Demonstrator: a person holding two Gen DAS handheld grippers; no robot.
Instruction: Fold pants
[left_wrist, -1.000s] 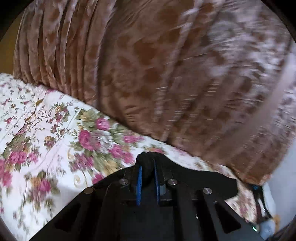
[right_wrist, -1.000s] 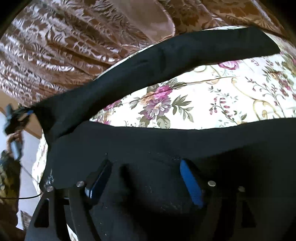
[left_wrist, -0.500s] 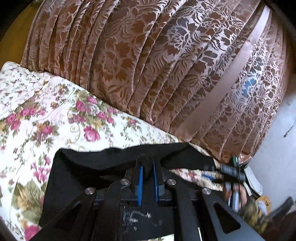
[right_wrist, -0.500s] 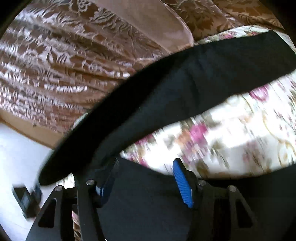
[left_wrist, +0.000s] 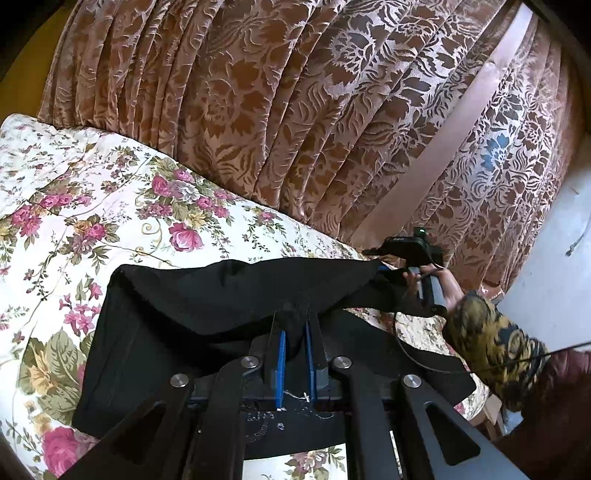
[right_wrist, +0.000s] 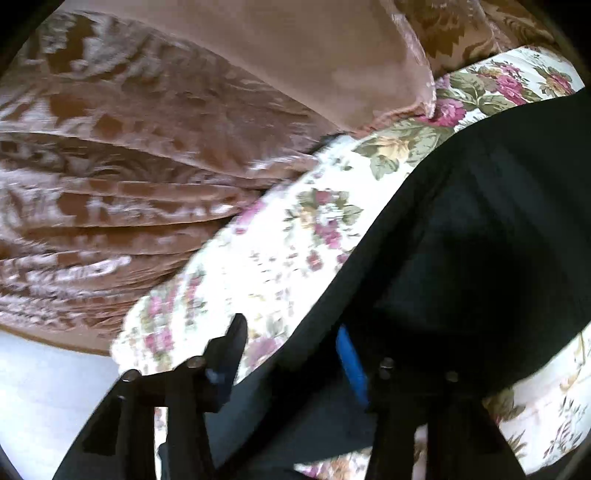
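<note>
Pinching the pants (left_wrist: 229, 295) clenched, left claw (left_wrist: 293, 328) anchors the fold; right claw (right_wrist: 295, 343), at three o'clock, is closing over cloth

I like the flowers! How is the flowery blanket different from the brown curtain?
The flowery blanket is white with pink roses and green leaves; the brown curtain is brown all over. The blanket lies flat under the black pants; the curtain hangs in folds behind. Both have flower patterns.

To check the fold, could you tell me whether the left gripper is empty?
No, the left gripper is pinching a bunch of the black pants.
</note>
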